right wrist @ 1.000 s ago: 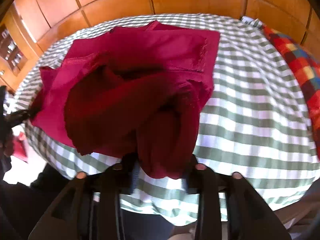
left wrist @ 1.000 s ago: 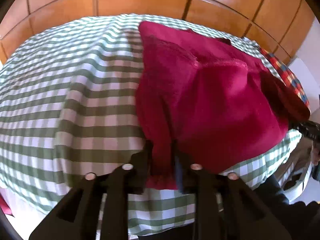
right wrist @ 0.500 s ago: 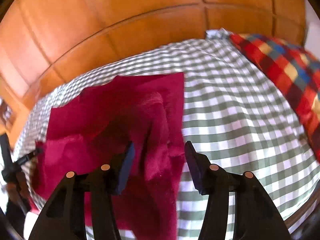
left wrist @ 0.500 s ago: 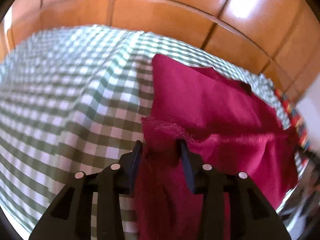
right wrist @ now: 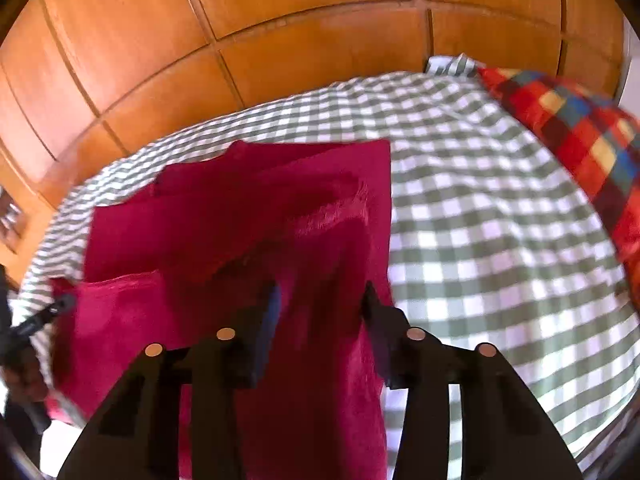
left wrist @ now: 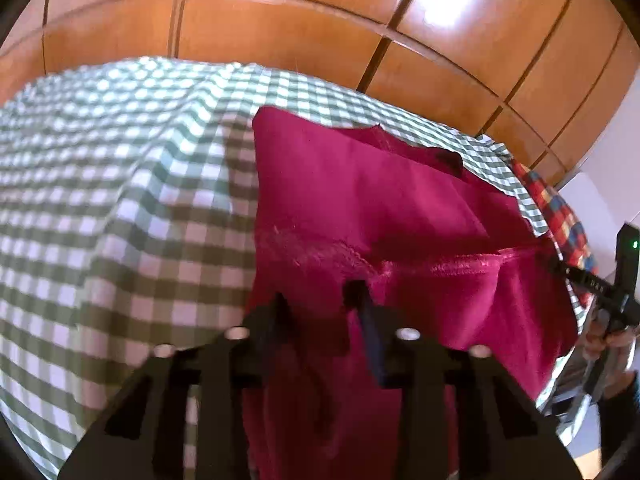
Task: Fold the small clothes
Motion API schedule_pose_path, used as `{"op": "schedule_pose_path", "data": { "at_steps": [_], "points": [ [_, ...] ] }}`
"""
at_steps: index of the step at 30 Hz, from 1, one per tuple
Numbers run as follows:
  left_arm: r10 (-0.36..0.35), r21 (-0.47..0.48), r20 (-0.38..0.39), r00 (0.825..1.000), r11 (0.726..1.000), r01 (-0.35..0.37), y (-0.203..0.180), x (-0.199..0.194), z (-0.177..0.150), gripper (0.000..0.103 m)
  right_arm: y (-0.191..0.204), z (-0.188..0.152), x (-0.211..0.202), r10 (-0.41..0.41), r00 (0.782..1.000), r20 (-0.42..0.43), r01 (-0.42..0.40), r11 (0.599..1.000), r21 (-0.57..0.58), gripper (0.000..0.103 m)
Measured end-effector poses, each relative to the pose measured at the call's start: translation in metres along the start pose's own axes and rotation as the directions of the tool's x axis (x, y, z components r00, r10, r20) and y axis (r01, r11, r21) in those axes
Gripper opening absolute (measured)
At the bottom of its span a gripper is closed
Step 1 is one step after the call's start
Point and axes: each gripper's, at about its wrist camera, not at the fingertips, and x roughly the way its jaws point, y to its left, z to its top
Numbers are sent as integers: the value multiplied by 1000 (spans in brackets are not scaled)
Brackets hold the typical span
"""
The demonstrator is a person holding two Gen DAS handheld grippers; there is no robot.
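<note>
- The garment (left wrist: 360, 200), a dark pink fleece piece, lies on the checked cloth (left wrist: 120, 200) of a bed or table, its far part spread flat and its near part lifted, so a fold across the middle is in hand.
- The left gripper (left wrist: 320, 300) has the near left part of the garment between its jaws; they are closing, and the cloth bunches between the fingers, so I judge a grip is being taken, though I cannot tell whether the pads press yet.
- The right gripper (right wrist: 320, 296) straddles the near right part of the garment (right wrist: 240, 220); its jaws are closing too, with fabric running between them and hanging toward the camera. Its gap looks wider than the cloth, so I judge it is not yet gripped.
- Both grippers sit on the same near edge, one toward each side: likely so the edge travels level and the fold lands square.
- Both point steeply down at the cloth, which suits pinching a thin edge off a soft surface.
- A hemmed edge (left wrist: 460, 266) crosses the garment ahead of the left gripper, marking where a layer already lies doubled.
- The plaid pillow (right wrist: 580, 140) sits well apart at the right, clear of the fold.
- Wood panels (right wrist: 280, 40) stand behind the bed.
</note>
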Motion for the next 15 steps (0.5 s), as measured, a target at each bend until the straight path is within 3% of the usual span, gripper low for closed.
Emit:
{"op": "schedule_pose_path", "data": {
  "at_steps": [1, 3, 9, 15],
  "points": [
    [-7, 5, -3, 1000, 1000, 7, 0, 2, 3, 16, -1, 1, 1, -17, 1000, 3, 17, 1000, 1, 27],
    [-3, 13, 5, 1000, 1000, 3, 0, -2, 4, 11, -4, 0, -2, -61, 998, 8, 61, 998, -2, 8],
    [-29, 13, 70, 997, 1000, 28, 1, -32, -1, 9, 8, -14, -34, -122, 991, 57, 129, 982, -140, 6],
    [-72, 1, 144, 987, 997, 73, -3, -63, 4, 9, 21, -1, -73, -57, 988, 141, 78, 986, -150, 6]
  ]
}}
